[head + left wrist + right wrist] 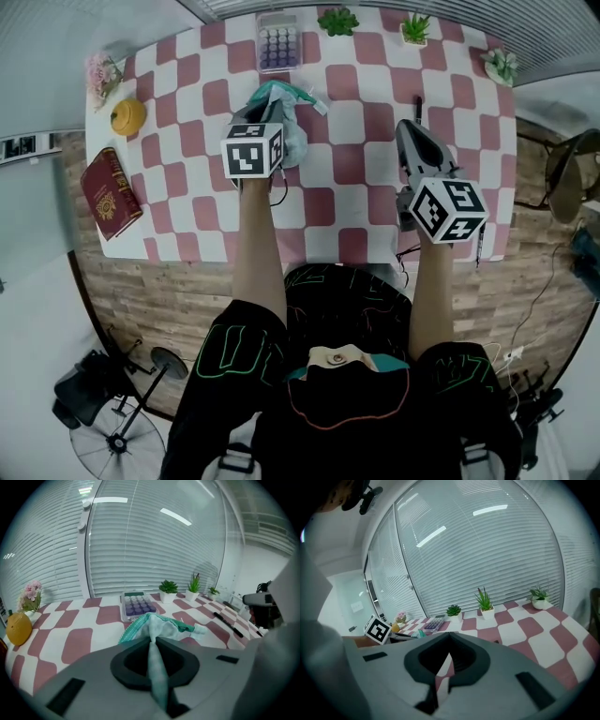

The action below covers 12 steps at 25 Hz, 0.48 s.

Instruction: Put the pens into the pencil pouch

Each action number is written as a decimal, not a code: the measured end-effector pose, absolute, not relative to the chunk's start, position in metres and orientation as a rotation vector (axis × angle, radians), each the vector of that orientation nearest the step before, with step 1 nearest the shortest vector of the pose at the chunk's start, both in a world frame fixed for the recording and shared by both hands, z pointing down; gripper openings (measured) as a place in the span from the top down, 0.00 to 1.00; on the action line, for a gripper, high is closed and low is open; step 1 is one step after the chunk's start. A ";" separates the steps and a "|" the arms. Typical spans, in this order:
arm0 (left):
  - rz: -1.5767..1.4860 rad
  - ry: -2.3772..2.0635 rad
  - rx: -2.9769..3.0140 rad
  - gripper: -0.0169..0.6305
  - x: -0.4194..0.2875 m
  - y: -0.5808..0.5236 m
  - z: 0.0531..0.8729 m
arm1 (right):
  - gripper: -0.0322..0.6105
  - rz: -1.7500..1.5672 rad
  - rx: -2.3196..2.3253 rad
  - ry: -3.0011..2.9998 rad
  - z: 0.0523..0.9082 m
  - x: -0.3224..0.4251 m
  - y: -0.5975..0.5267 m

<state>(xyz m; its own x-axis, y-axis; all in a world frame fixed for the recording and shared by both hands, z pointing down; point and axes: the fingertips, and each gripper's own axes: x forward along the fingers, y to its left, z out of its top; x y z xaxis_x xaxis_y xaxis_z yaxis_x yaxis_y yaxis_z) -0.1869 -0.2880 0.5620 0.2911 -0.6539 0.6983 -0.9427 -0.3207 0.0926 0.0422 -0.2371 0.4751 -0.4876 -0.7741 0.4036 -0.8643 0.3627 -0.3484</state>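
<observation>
The teal-and-white pencil pouch [292, 101] lies crumpled on the checked tablecloth [366, 178], in front of the calculator. My left gripper [269, 111] is shut on a fold of the pouch's fabric; in the left gripper view the cloth [161, 626] runs up between the jaws of the left gripper [152, 643]. A black pen [418, 109] lies to the right of the pouch, just beyond my right gripper [406, 127]. In its own view the right gripper [449, 643] is shut and holds nothing. The same pen [228, 622] shows at the right in the left gripper view.
A purple-keyed calculator [278, 42] and three small potted plants [338, 20] line the far edge. A yellow fruit-shaped object [127, 116], pink flowers [101, 70] and a red book [111, 192] sit at the left. A dark pen-like stick [480, 247] lies at the table's near right corner.
</observation>
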 end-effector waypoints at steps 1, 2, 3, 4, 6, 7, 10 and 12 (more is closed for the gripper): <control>0.731 -1.416 2.109 0.95 -0.185 -0.287 0.556 | 0.95 0.789 1.495 -2.445 0.475 0.041 -0.236; 0.691 -1.410 2.149 0.95 -0.183 -0.286 0.550 | 0.95 0.791 1.503 -2.442 0.475 0.039 -0.234; 0.646 -1.404 2.189 0.95 -0.181 -0.286 0.543 | 0.95 0.791 1.511 -2.440 0.474 0.036 -0.232; 0.599 -1.397 2.232 0.95 -0.179 -0.284 0.534 | 0.95 0.789 1.518 -2.439 0.473 0.033 -0.231; 0.516 -1.377 2.334 0.95 -0.176 -0.280 0.515 | 0.95 0.781 1.531 -2.441 0.470 0.026 -0.228; 0.495 -1.363 2.394 0.94 -0.173 -0.277 0.506 | 0.95 0.774 1.538 -2.444 0.468 0.022 -0.227; 0.452 -1.307 2.574 0.94 -0.166 -0.266 0.479 | 0.95 0.746 1.558 -2.456 0.459 0.009 -0.224; 0.328 -1.261 2.654 0.94 -0.165 -0.259 0.457 | 0.95 0.721 1.575 -2.468 0.451 0.002 -0.224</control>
